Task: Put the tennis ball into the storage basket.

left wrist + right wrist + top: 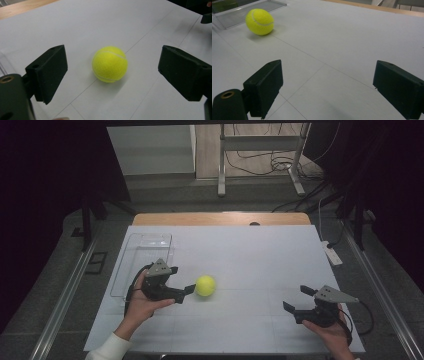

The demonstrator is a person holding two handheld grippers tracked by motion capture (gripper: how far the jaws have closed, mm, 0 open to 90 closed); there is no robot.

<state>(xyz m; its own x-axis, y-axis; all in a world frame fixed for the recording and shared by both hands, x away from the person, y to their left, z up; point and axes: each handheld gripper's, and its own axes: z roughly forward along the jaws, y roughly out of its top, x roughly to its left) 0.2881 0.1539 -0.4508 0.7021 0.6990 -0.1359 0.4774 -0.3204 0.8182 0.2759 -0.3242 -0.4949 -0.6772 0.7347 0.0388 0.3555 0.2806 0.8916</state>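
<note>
A yellow tennis ball (205,285) rests on the white table sheet (250,255), left of centre. My left gripper (182,279) is open and points at it from the left. In the left gripper view the ball (110,64) lies just ahead of the gap, and neither of the black pads (50,72) touches it. My right gripper (295,297) is open near the front right of the sheet, held in a hand, with nothing between its jaws. In the right gripper view the ball (259,21) lies far off at the upper left.
A clear plastic tray (131,240) stands at the sheet's left edge, behind the left hand; the right gripper view has it (249,11) behind the ball. The wooden table edge (220,218) runs along the back. A white power strip (332,254) lies off the right side.
</note>
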